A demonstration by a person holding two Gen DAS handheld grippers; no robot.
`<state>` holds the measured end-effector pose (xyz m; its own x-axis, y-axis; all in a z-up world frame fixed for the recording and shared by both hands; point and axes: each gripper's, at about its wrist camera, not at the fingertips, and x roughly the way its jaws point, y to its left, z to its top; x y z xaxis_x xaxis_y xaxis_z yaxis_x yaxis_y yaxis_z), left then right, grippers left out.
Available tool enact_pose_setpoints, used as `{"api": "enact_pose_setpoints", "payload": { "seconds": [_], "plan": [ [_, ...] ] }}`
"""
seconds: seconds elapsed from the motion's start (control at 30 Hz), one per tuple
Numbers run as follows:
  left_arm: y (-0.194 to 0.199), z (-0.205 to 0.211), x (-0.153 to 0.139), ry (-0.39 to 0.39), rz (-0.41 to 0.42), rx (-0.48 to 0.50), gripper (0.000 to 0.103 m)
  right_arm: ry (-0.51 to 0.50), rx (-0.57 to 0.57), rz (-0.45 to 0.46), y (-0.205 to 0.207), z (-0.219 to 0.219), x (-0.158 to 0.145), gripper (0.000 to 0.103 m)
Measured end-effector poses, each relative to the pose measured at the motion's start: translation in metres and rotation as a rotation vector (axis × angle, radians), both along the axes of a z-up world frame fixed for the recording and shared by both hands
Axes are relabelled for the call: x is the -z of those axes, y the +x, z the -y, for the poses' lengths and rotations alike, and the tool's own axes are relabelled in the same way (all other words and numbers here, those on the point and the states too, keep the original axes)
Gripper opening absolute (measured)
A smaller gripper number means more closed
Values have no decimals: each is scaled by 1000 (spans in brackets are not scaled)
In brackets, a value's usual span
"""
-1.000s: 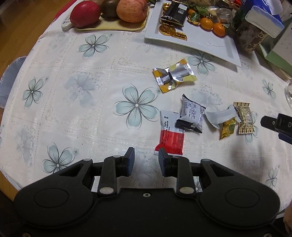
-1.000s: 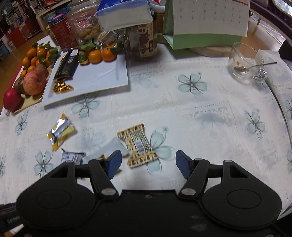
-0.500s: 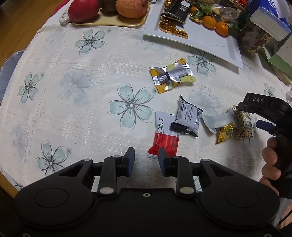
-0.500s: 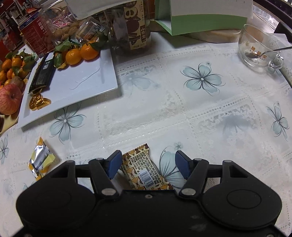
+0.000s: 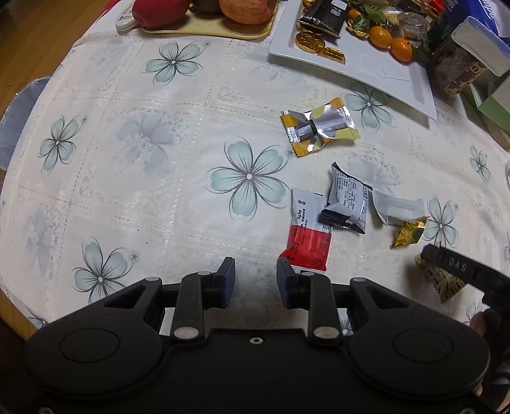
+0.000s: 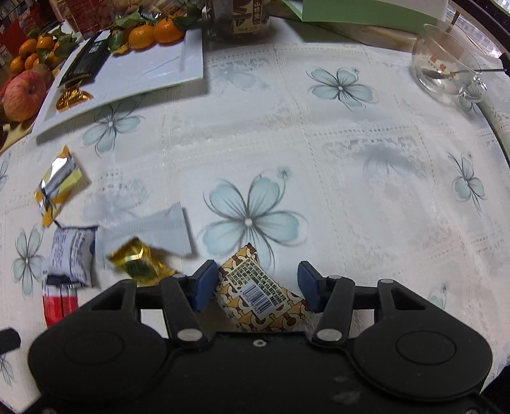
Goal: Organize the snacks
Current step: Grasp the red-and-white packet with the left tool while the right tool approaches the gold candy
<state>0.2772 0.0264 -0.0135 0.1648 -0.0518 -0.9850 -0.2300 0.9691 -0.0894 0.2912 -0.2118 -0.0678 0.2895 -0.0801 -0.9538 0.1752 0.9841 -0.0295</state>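
My right gripper (image 6: 257, 281) is open, its jaws either side of a brown-and-cream patterned snack packet (image 6: 259, 294) lying on the tablecloth; that packet also shows in the left wrist view (image 5: 441, 281). My left gripper (image 5: 255, 280) is open and empty, just short of a red-and-white packet (image 5: 307, 237). Beside it lie a grey-and-black packet (image 5: 347, 200), a white packet (image 5: 397, 207), a gold candy (image 5: 409, 234) and a silver-and-yellow packet (image 5: 318, 125). A white tray (image 5: 360, 63) at the back holds a dark bar, gold coins and tangerines.
A yellow tray (image 5: 207, 30) with apples sits at the back left. Jars and a green box (image 5: 491, 105) stand at the back right. A glass cup with a spoon (image 6: 446, 63) stands at the far right. The table edge curves on the left (image 5: 19, 159).
My right gripper has moved down and forward so the patterned packet now lies between its jaws. The left gripper has shifted slightly left and back from the snacks.
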Motion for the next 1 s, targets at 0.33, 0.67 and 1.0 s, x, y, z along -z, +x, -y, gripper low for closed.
{"api": "enact_pose_setpoints", "payload": {
  "seconds": [0.33, 0.67, 1.0],
  "plan": [
    [-3, -6, 0, -11, -3, -19, 37, 127, 98, 132, 3, -4, -36, 56],
    [-2, -6, 6, -14, -20, -9, 37, 105, 83, 92, 49, -44, -5, 58],
    [-2, -5, 6, 0, 2, 15, 37, 92, -54, 9, 10, -54, -5, 56]
  ]
}}
